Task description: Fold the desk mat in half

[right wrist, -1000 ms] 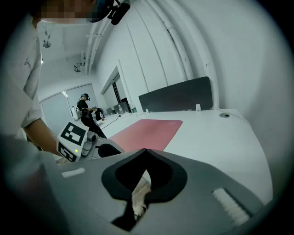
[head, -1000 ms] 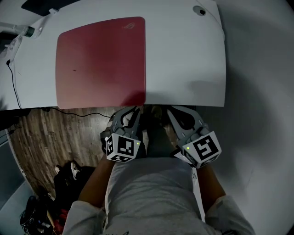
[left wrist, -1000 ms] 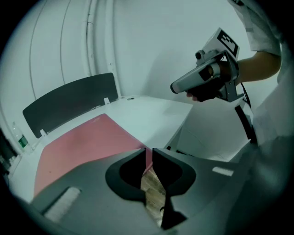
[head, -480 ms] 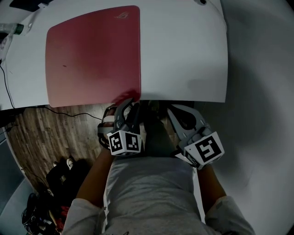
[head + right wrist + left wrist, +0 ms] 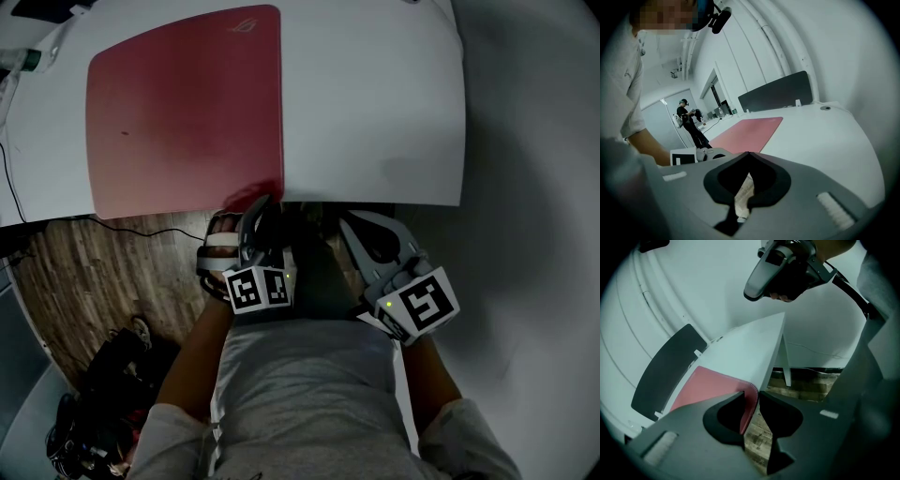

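Straddling the desk mat (image 5: pixel 183 112) corner, the left gripper (image 5: pixel 751 394) jaws have just narrowed.

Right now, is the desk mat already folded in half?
No, the desk mat lies spread out, unfolded, on the white desk.

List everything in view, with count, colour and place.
desk: 1, white, centre of head view.
mat: 1, red, on the desk's left half.
divider: 1, dark, at the desk's far side.
cable: 1, black, on the floor by the desk.
floor: 1, wood-brown, lower left.
bystander: 1, dark clothes, far background.
left hand-held gripper: 1, grey, open round the mat's near corner, jaws just been closing.
right hand-held gripper: 1, grey, shut, empty, before the desk.
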The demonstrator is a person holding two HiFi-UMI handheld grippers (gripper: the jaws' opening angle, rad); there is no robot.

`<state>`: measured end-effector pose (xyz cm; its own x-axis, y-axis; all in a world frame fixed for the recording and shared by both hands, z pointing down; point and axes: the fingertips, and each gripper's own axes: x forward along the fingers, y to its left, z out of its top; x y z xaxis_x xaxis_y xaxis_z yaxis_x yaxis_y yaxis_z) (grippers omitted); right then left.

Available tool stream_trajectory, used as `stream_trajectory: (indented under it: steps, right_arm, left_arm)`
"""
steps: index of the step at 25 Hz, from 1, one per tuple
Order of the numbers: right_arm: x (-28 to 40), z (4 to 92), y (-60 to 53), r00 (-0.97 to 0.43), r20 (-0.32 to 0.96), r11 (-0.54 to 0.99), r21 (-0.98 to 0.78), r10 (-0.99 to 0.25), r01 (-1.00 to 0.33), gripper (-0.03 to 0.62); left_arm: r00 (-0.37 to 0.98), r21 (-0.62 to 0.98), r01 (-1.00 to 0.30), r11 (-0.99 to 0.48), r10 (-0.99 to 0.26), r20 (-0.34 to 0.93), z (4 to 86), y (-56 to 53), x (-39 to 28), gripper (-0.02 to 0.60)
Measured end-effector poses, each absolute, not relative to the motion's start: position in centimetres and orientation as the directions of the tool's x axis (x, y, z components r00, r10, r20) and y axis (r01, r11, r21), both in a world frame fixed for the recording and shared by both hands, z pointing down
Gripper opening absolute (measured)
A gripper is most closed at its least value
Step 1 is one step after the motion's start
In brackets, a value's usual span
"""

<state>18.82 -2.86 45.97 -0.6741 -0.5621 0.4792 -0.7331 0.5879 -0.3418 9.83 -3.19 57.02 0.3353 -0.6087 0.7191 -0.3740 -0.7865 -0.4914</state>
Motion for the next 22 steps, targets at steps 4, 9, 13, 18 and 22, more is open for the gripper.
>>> stream_trajectory:
  steps: [4, 9, 13, 18, 22]
  right_arm:
    - [18.5, 46.4, -2.7, -0.682, 0.483, 0.602, -0.337, -0.549, -0.724, 0.008]
    - [18.2, 46.0, -2.9, -0.694, 0.468, 0.604, -0.353, -0.548, -0.715, 0.008]
    - [18.2, 46.1, -3.0, -0.703, 0.46, 0.613, -0.356, -0.542, -0.705, 0.008]
    - [18.3, 46.2, -3.2, -0.709, 0.468, 0.632, -0.341, -0.528, -0.696, 0.008]
    - [17.9, 45.8, -3.7, -0.723, 0.461, 0.659, -0.327, -0.515, -0.677, 0.008]
  left_arm:
    - [0.34, -0.477, -0.388, -0.788, -0.604, 0.721, 57.1, -3.1, 9.7, 0.112]
    - [0.38, -0.418, -0.434, -0.798, -0.583, 0.718, 56.6, -3.0, 9.8, 0.078]
    - [0.39, -0.405, -0.469, -0.785, -0.596, 0.702, 55.8, -3.2, 9.8, 0.037]
    - [0.396, -0.372, -0.515, -0.772, -0.6, 0.695, 55.5, -3.3, 9.6, 0.035]
    - [0.393, -0.365, -0.543, -0.756, -0.613, 0.685, 54.7, -3.7, 9.3, 0.035]
